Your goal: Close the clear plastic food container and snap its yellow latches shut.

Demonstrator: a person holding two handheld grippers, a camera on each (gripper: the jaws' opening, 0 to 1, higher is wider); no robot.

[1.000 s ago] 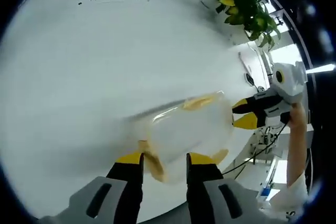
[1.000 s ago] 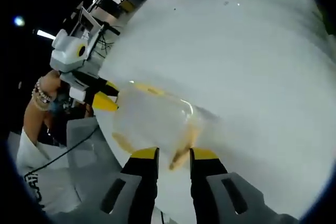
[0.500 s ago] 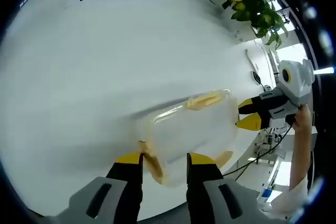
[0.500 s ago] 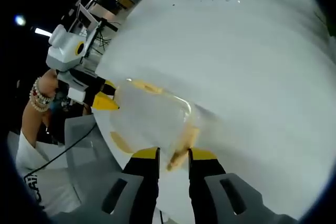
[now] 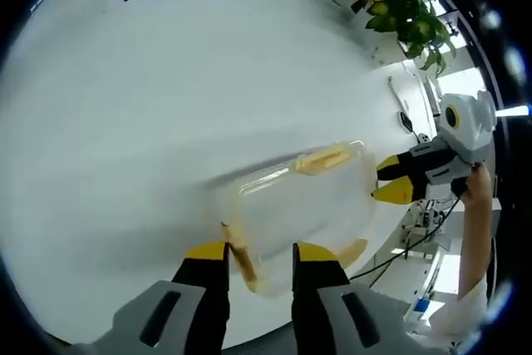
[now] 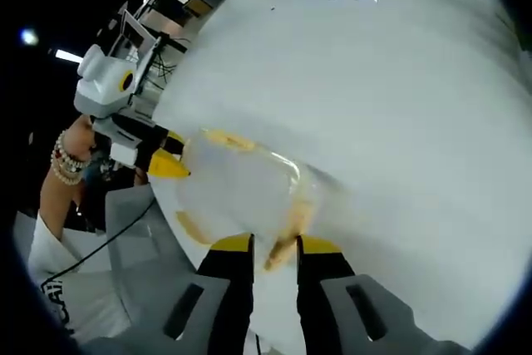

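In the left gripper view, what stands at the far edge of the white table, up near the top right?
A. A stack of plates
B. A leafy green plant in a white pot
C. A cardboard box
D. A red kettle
B: a leafy green plant in a white pot stands at the far edge of the white table, beyond the clear plastic container with its yellow latches.

Both views face the container (image 5: 299,201) closely from opposite ends
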